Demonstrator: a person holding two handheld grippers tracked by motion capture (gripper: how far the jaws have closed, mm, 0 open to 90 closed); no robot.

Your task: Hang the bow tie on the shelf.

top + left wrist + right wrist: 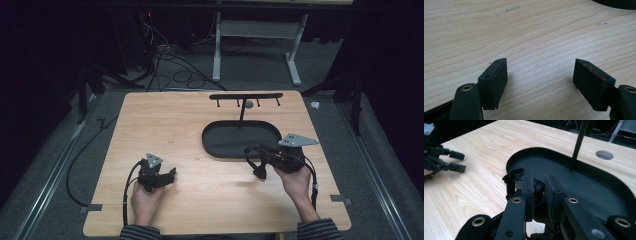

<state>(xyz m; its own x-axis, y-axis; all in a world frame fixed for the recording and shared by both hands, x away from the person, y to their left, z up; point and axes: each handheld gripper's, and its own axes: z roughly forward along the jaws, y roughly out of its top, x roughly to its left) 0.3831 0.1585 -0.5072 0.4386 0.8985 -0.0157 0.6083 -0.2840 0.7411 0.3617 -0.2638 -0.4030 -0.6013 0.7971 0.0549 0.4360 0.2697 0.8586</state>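
One oval black tray [215,145], wooden table [190,190].

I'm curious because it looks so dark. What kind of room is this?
Probably a lab or test room: a wooden table ringed by black curtains, cables trailing on grey carpet, and a person's hands working wired tongs beside a black tray.

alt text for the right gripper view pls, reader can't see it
The right claw is shut on a small black fabric loop just over the near rim of a black oval tray on a light wooden table. A thin black post rises from the tray's far side, and the left claw shows open at far left.
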